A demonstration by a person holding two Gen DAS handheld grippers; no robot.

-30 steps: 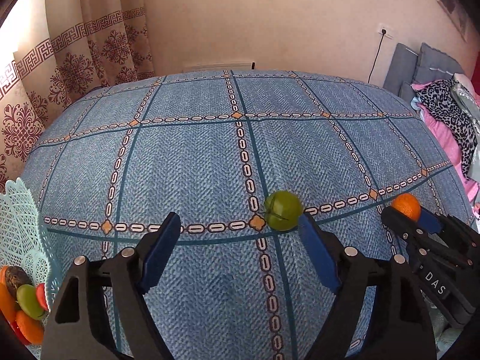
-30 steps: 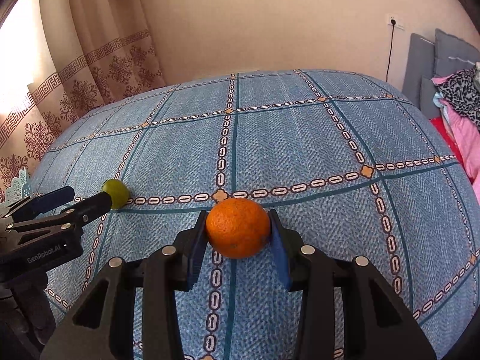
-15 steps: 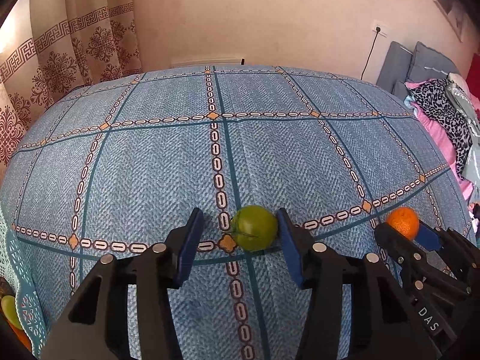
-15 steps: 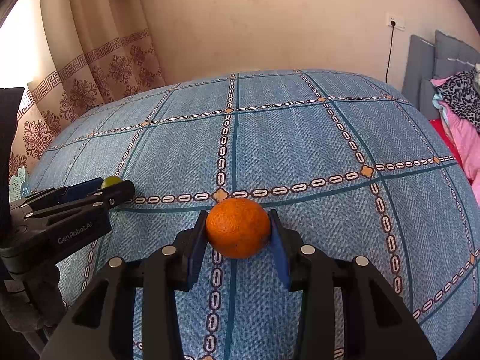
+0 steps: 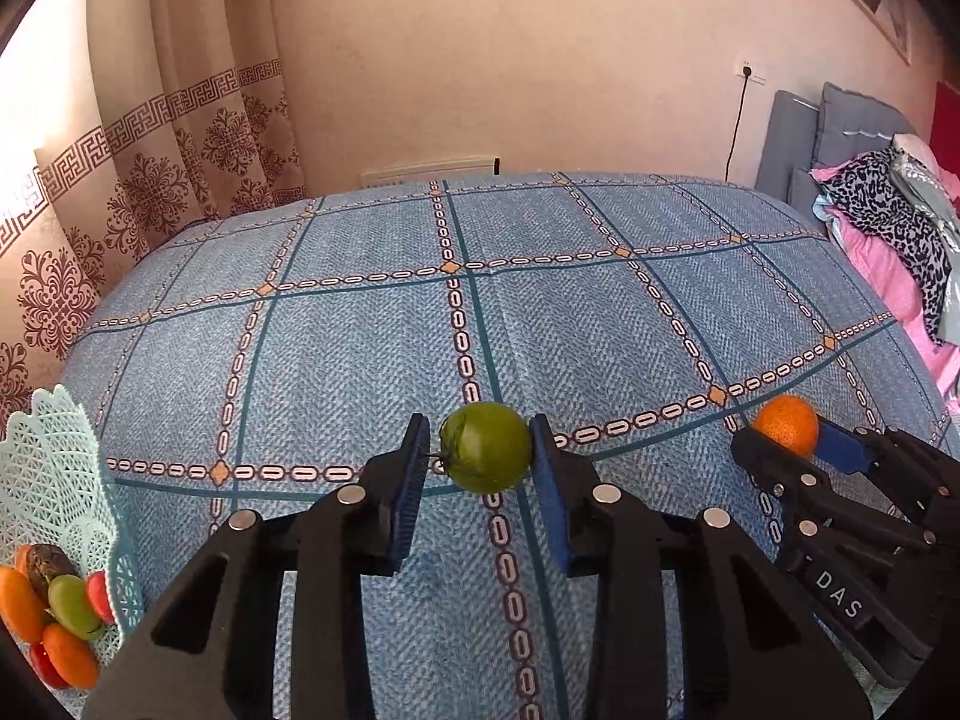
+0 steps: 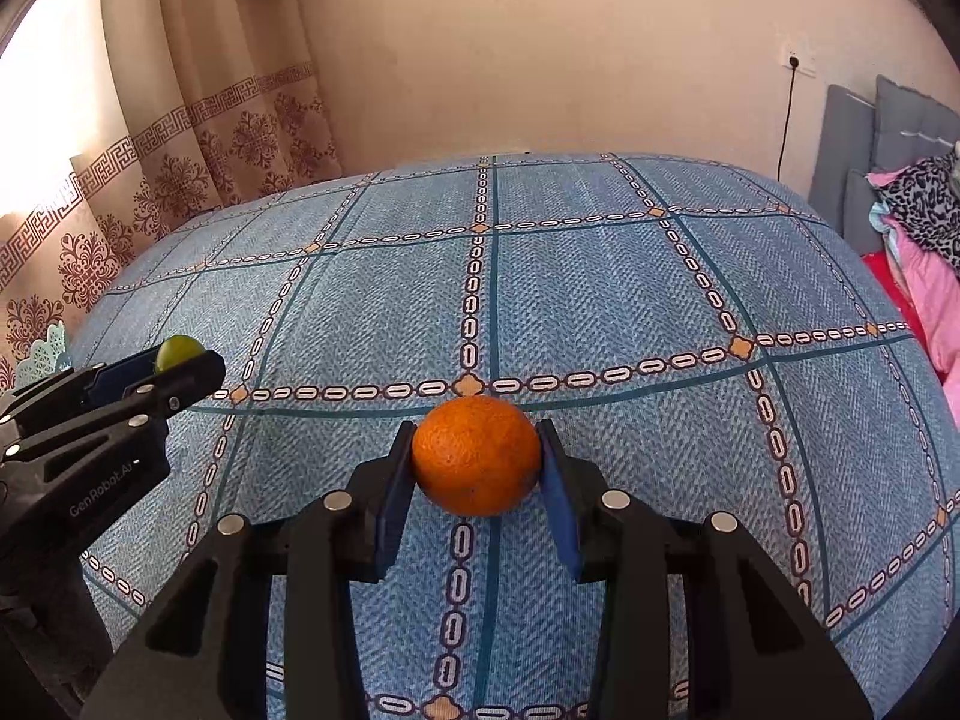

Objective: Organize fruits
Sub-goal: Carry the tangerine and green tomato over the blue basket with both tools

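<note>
Left gripper [image 5: 483,459]: jaws narrow, blue pads touching both flanks of the green fruit [image 5: 486,447], stem pointing at the left pad. Fruit sits over the bed [image 5: 600,312], near its front edge, roughly mid-width.

Right gripper [image 6: 477,468]: jaws clamped on the orange [image 6: 477,455], also near the front edge, to the right of the green fruit.

Lace basket [image 5: 66,480] at the bed's front-left corner, already holding orange, green and red fruit.

Step in hand, as I judge it: carry both to the basket. Left should go first, being nearer. Keep grip gentle; round skins slip. Lower inside the rim before opening. Right waits clear to avoid gripper collision.
</note>
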